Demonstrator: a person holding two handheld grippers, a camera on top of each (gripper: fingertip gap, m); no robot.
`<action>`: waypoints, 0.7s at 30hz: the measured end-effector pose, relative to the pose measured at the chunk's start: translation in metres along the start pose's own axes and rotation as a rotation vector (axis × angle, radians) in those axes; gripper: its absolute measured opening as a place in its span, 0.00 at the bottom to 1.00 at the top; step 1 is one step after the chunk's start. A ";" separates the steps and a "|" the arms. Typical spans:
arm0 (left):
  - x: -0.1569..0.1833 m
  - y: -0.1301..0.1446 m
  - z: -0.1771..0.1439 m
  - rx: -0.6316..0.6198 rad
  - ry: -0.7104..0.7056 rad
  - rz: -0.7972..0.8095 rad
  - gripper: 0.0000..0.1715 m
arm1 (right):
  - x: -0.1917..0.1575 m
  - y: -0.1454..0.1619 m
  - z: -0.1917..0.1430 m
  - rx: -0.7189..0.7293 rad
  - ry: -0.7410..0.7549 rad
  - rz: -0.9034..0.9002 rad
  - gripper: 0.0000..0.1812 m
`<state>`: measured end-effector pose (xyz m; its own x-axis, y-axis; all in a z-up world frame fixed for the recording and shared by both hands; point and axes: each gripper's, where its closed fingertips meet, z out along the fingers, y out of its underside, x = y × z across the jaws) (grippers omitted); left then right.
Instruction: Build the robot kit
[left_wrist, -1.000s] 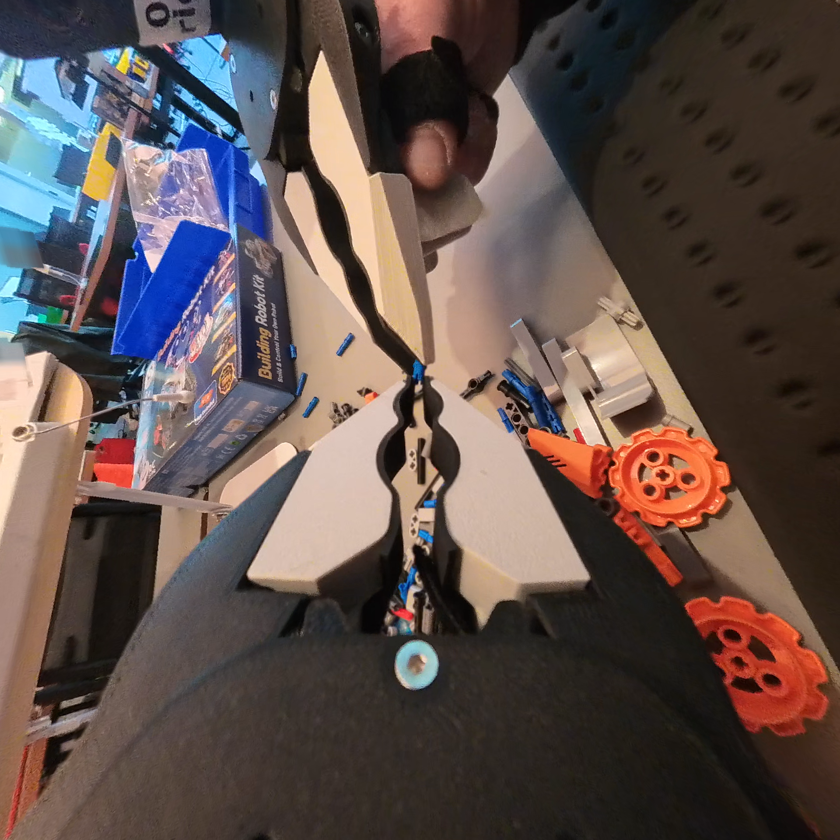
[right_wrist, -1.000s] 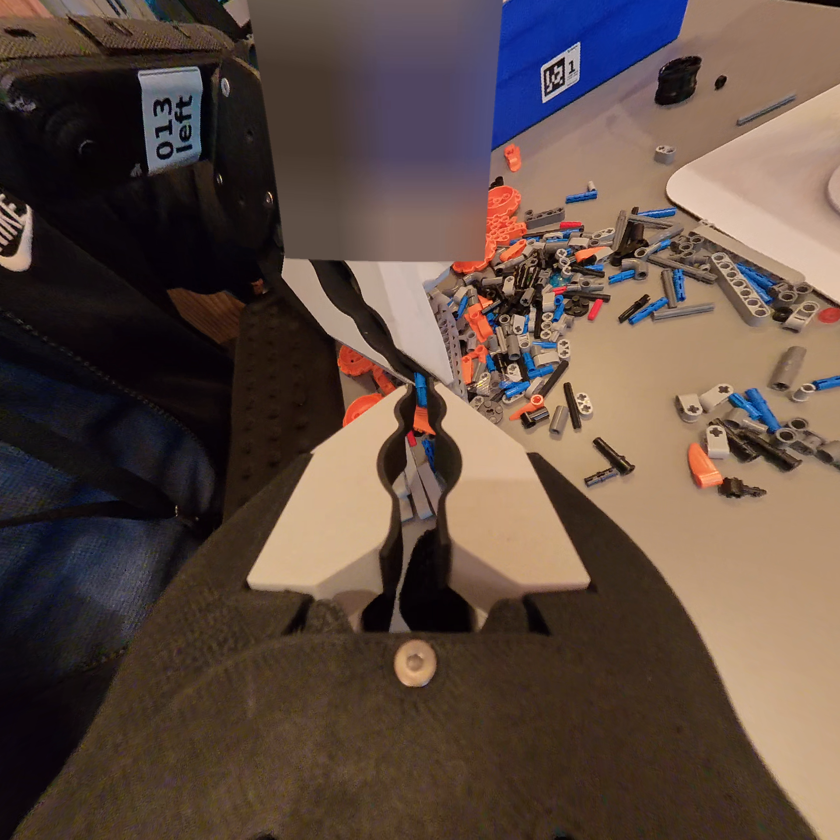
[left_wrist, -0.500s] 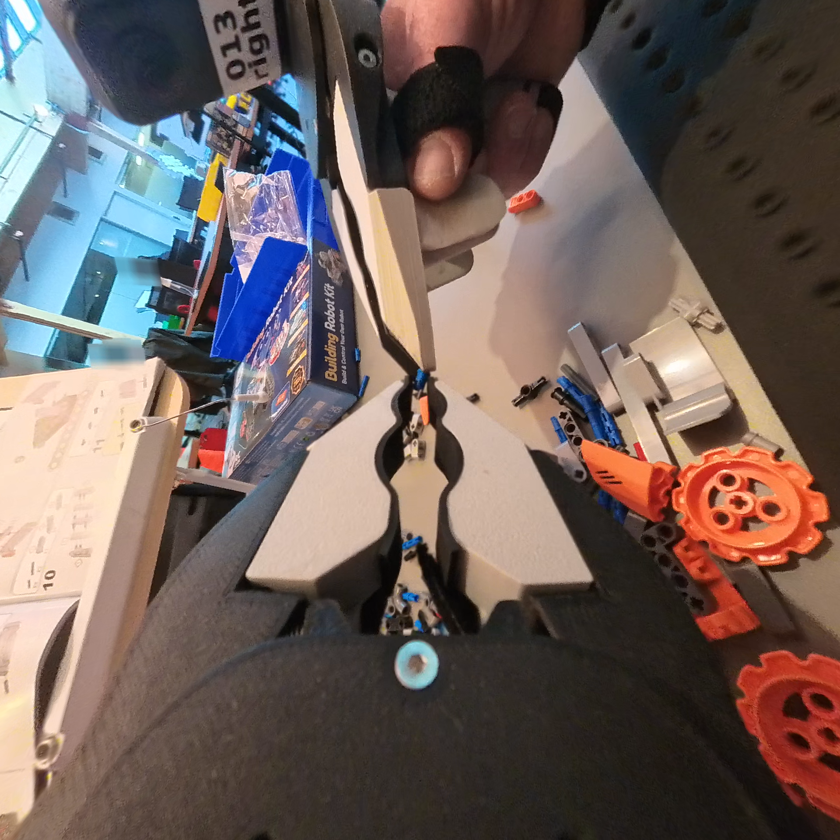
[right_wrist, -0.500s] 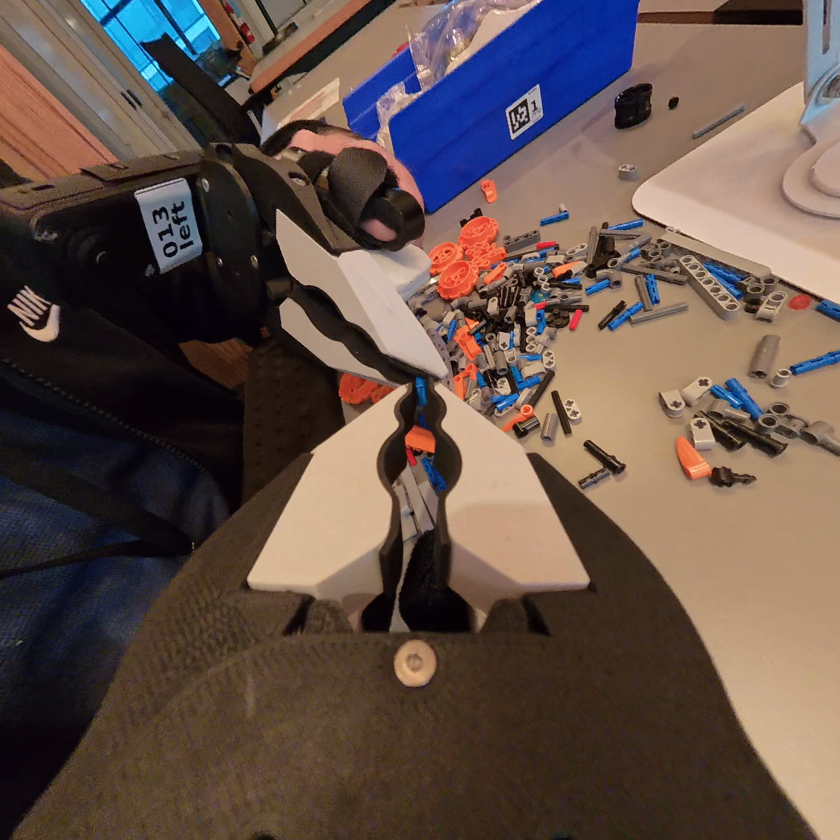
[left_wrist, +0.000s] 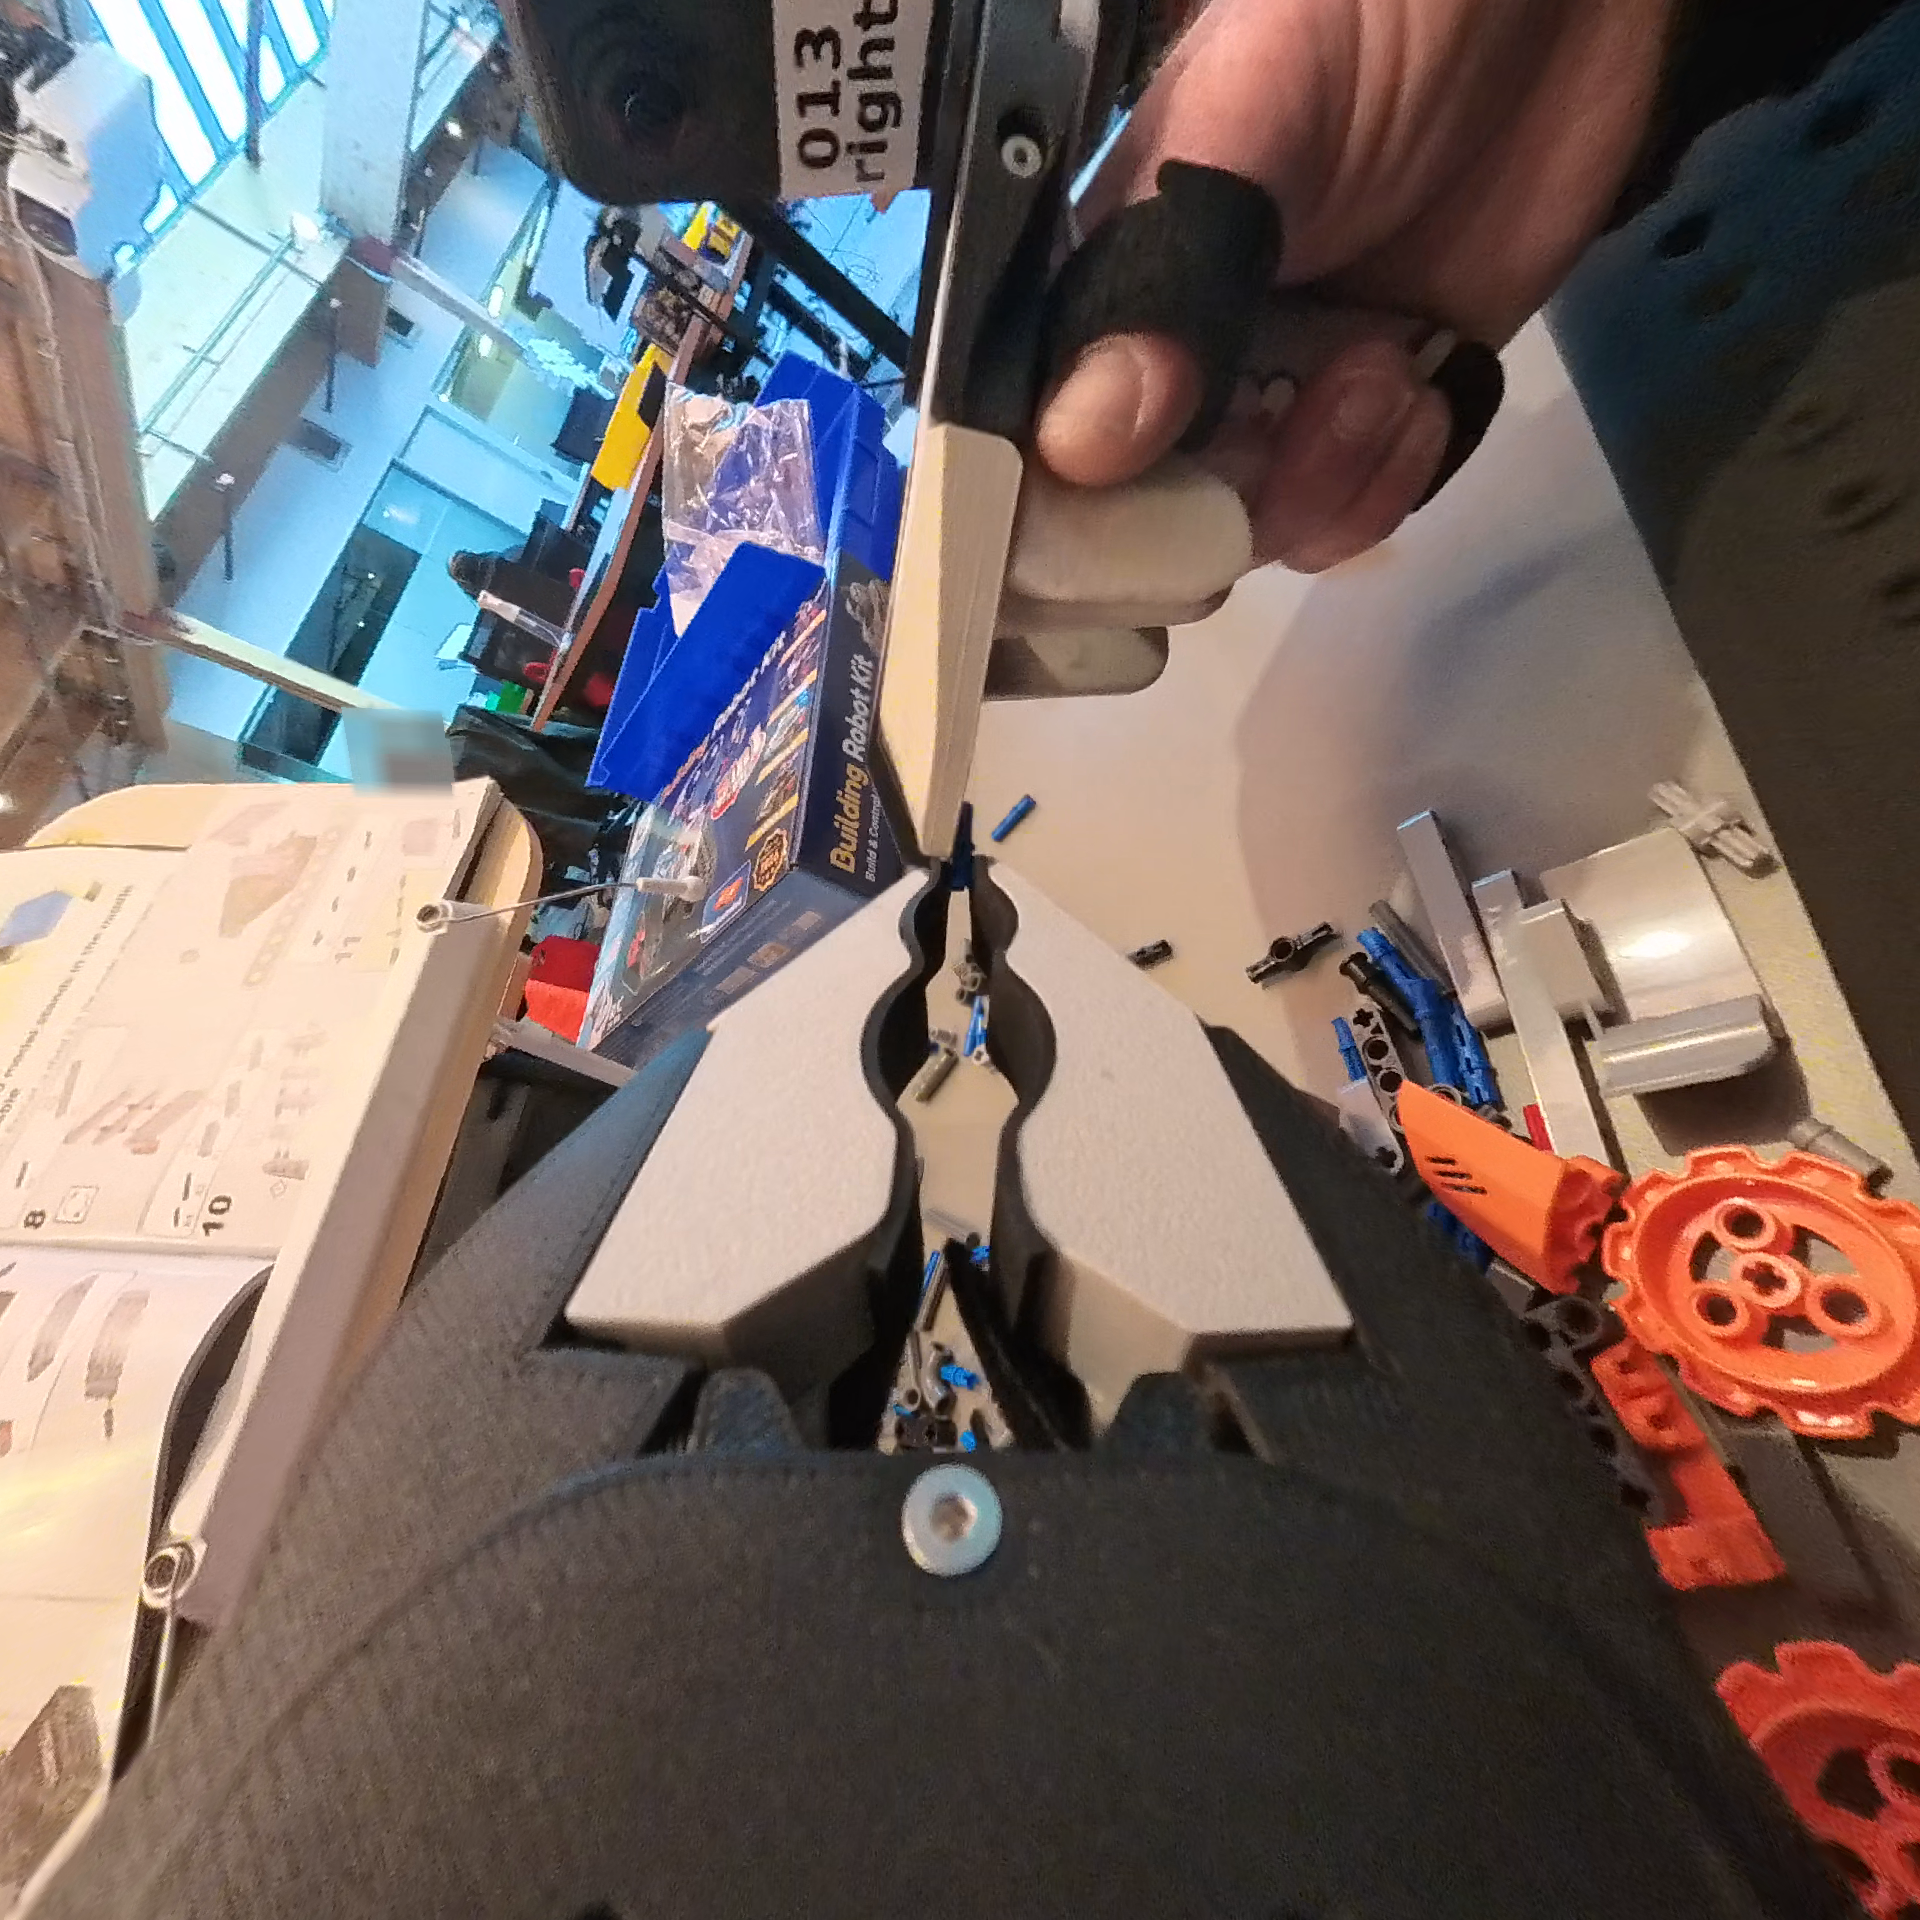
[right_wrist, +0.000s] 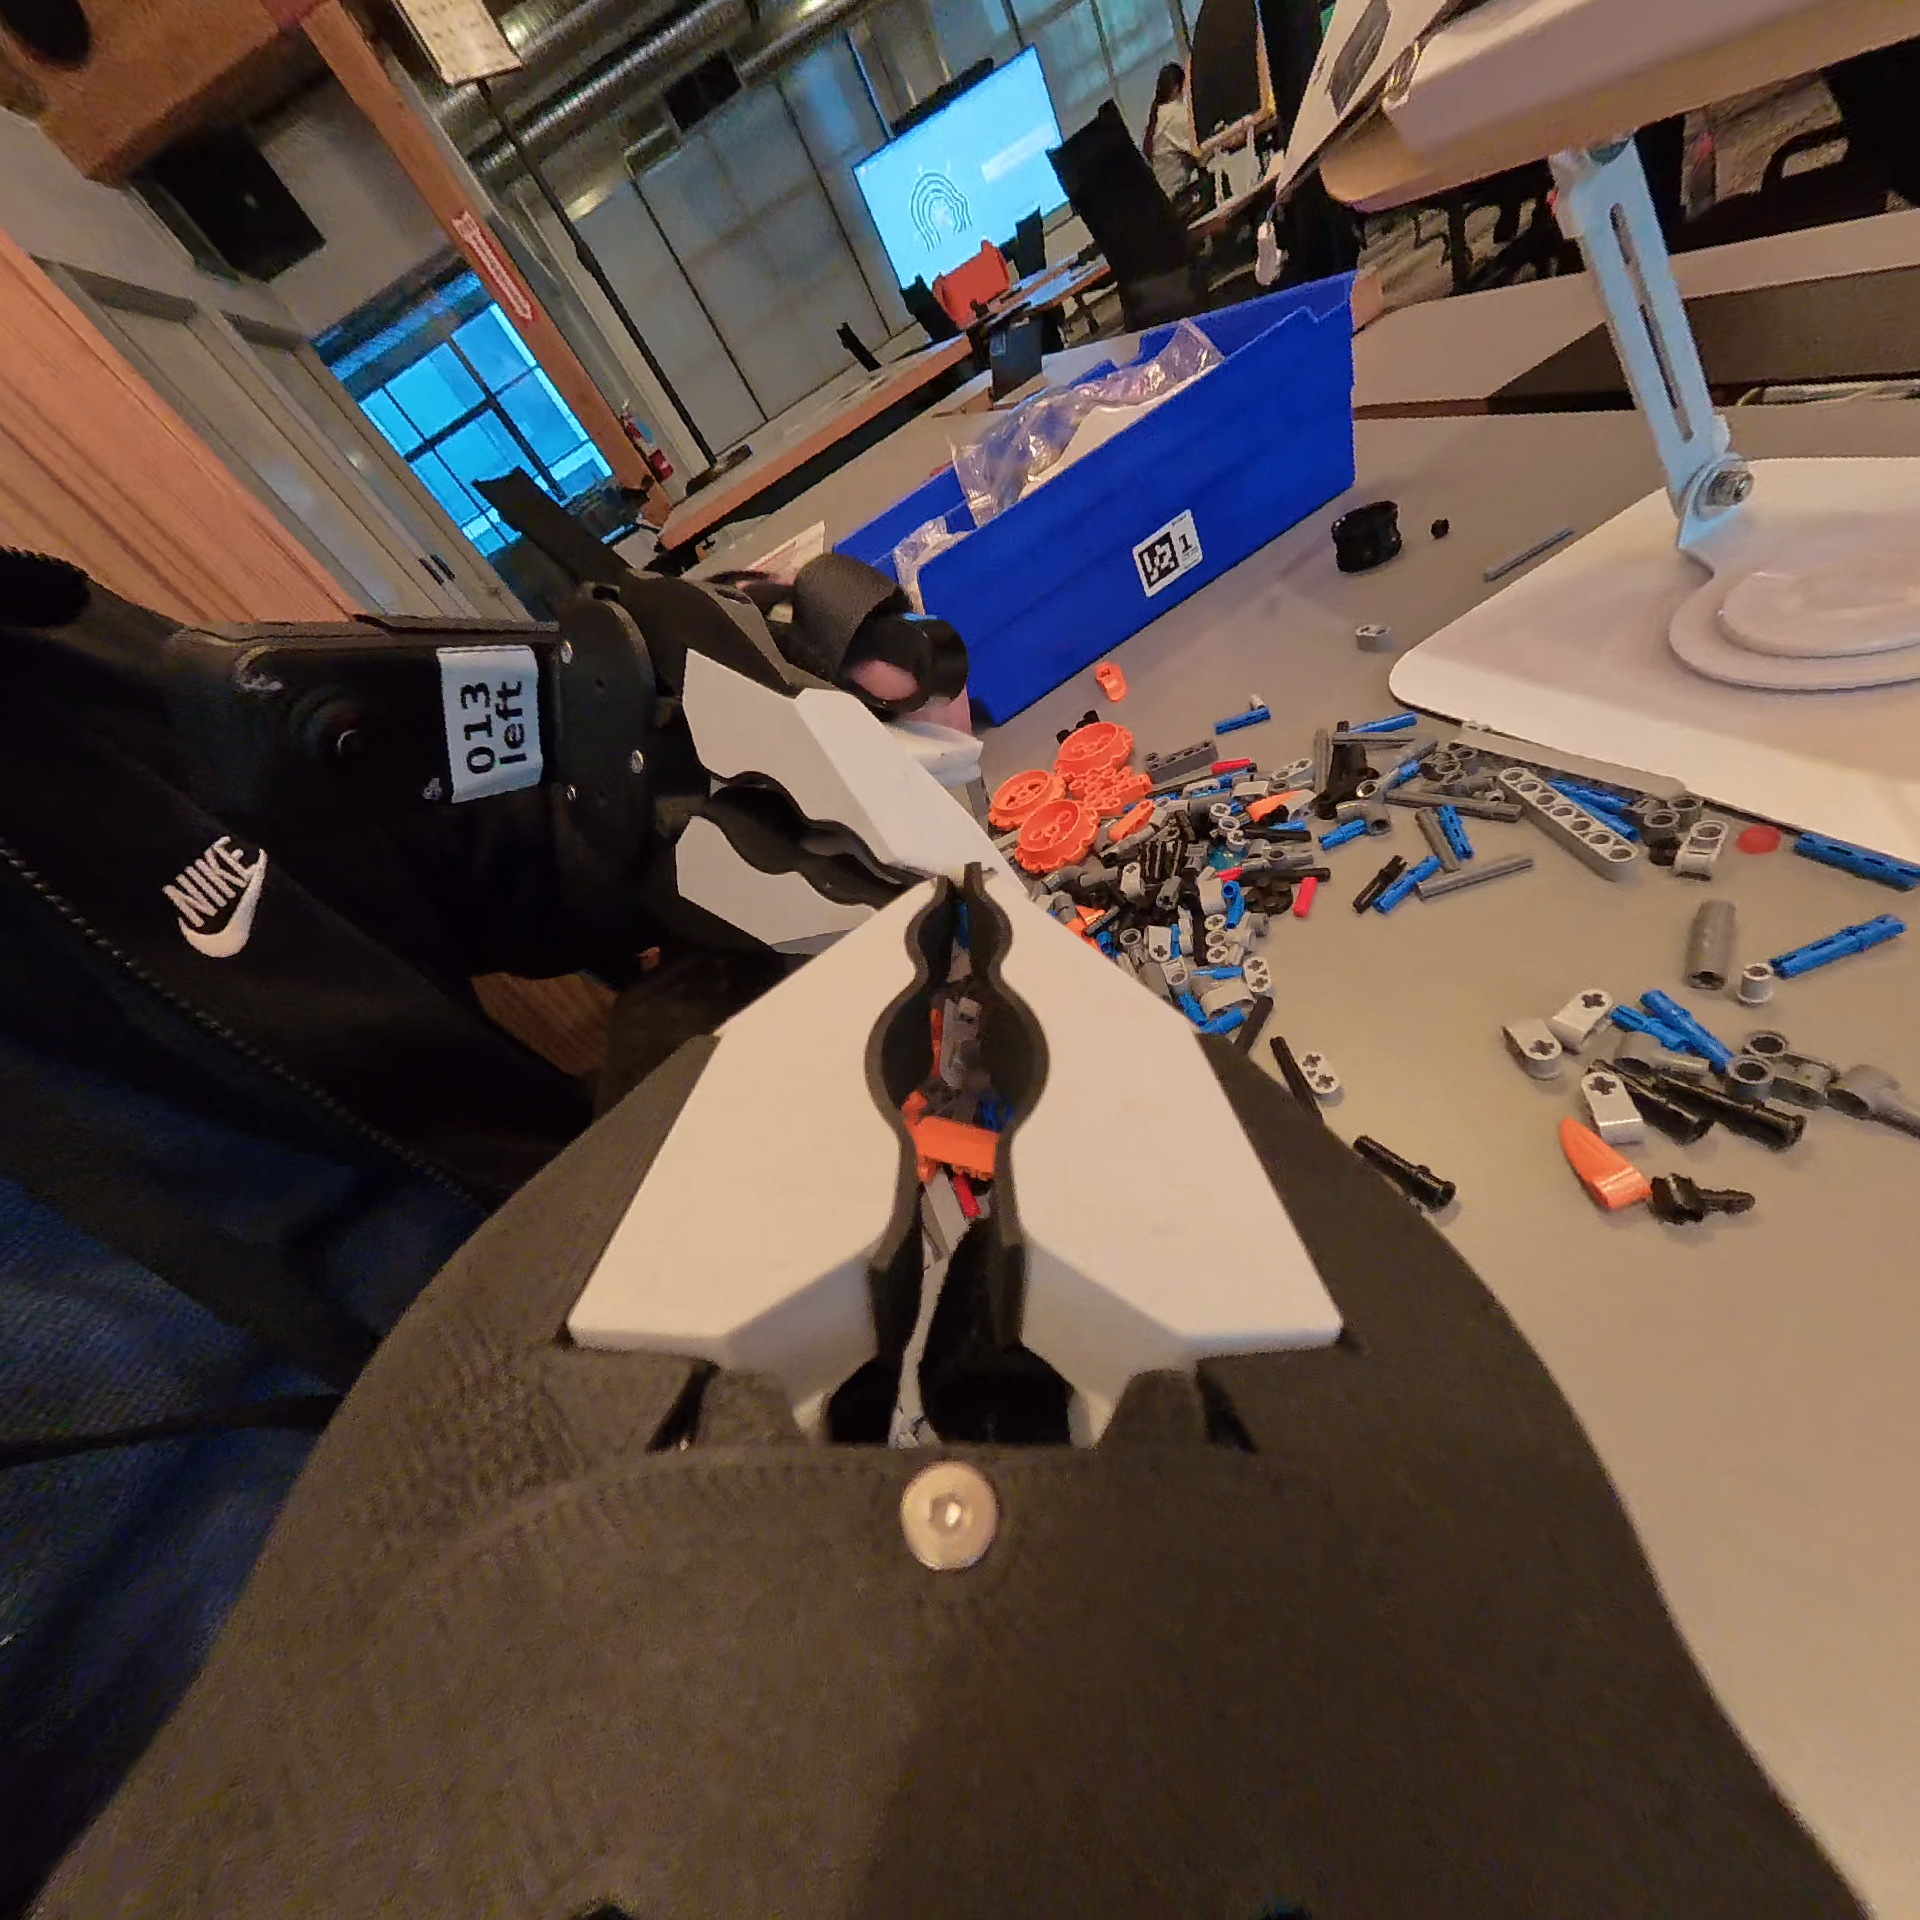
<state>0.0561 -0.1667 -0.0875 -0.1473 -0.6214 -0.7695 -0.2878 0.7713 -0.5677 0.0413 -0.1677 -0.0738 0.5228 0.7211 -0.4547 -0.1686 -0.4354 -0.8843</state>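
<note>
Each gripper (left_wrist: 961, 883) is showing pale grey fingers (right_wrist: 1122, 1122) with wavy black pads, a black textured housing and one silver screw (left_wrist: 951, 1536).

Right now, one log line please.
left gripper: shut on blue pin | right gripper: shut, tip-to-tip on same pin | loose parts pile on table

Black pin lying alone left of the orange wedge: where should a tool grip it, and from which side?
Likely best: take the black pin at mid-shaft from above, closing across its narrow width. It lies flat on the grey table with bare space along both long sides.
</note>
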 end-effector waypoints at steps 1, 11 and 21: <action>-0.001 -0.001 0.000 0.008 -0.008 -0.011 0.01 | 0.000 -0.001 -0.001 0.006 0.001 -0.005 0.01; -0.008 -0.004 -0.002 0.007 -0.058 -0.014 0.01 | -0.001 -0.005 -0.004 0.034 0.008 -0.032 0.02; -0.011 -0.006 -0.002 0.006 -0.088 -0.014 0.00 | -0.002 -0.006 -0.003 0.054 0.013 -0.044 0.02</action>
<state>0.0574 -0.1646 -0.0748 -0.0596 -0.6179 -0.7840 -0.2831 0.7636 -0.5803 0.0437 -0.1681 -0.0672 0.5417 0.7314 -0.4142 -0.1900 -0.3735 -0.9080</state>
